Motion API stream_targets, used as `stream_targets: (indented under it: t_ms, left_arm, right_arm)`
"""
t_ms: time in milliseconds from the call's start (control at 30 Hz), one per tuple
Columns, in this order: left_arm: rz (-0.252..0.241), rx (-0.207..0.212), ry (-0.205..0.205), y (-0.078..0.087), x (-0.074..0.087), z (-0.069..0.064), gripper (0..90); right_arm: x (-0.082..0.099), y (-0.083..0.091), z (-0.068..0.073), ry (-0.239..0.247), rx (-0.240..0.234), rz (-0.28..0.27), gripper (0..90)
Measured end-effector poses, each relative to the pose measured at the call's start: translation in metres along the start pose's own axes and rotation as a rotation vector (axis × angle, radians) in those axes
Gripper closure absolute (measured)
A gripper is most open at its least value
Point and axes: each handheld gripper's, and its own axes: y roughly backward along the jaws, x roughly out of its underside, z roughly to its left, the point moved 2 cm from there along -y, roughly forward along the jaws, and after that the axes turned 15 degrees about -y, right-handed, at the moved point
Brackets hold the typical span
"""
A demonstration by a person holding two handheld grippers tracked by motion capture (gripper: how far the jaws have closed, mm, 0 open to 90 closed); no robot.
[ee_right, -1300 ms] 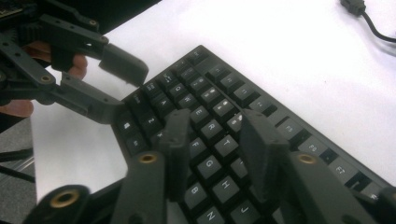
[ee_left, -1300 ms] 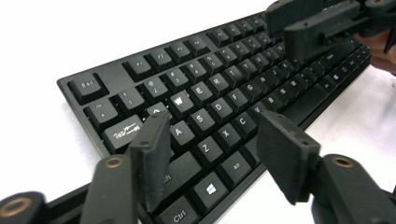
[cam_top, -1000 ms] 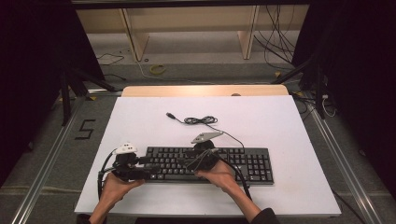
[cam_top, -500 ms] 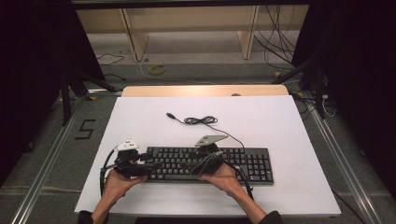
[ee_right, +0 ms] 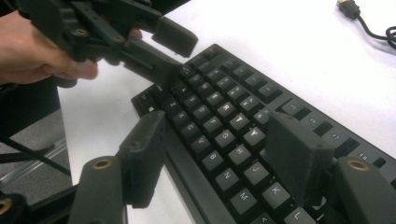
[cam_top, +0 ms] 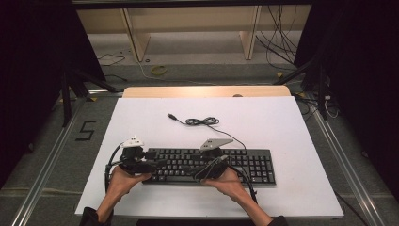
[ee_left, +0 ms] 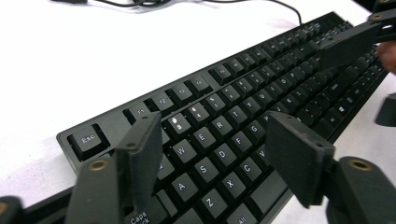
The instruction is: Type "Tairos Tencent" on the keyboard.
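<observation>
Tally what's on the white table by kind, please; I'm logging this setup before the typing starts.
Keyboard: 1, black
Cable: 1, black, coiled, running from the keyboard, plug end loose
Handheld grippers: 2, left gripper and right gripper, both held over the keys, jaws apart
Total: 4

Left tool (ee_left: 217, 158) hovers wide open over the black keyboard's (ee_left: 233, 116) letter keys.

Light falls from above onto the white worktop (cam_top: 282, 136), which glares bright, nearly washed out in the gripper views; the surroundings sink into black; the keyboard (ee_left: 243, 107) stays sharp, the near jaws slightly soft.
</observation>
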Motion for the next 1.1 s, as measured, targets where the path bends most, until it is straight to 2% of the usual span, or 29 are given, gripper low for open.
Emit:
stream_targets:
  t_ms: [267, 467, 833, 1100]
  left_arm:
    - [0.044, 0.009, -0.040, -0.010, -0.005, -0.002, 59.0]
    - [0.067, 0.014, -0.056, -0.016, -0.008, -0.002, 71.1]
    - [0.112, 0.022, -0.075, -0.025, -0.009, -0.001, 84.5]
    - [0.134, 0.023, -0.086, -0.032, -0.010, -0.003, 88.8]
  right_arm:
    - [0.003, 0.003, 0.001, 0.003, -0.004, 0.002, 38.0]
    - [0.005, 0.006, 0.001, 0.004, -0.005, -0.005, 37.9]
    - [0.009, 0.012, 0.000, 0.005, -0.005, -0.013, 37.0]
    - [0.011, 0.015, -0.001, 0.004, -0.002, -0.016, 37.0]
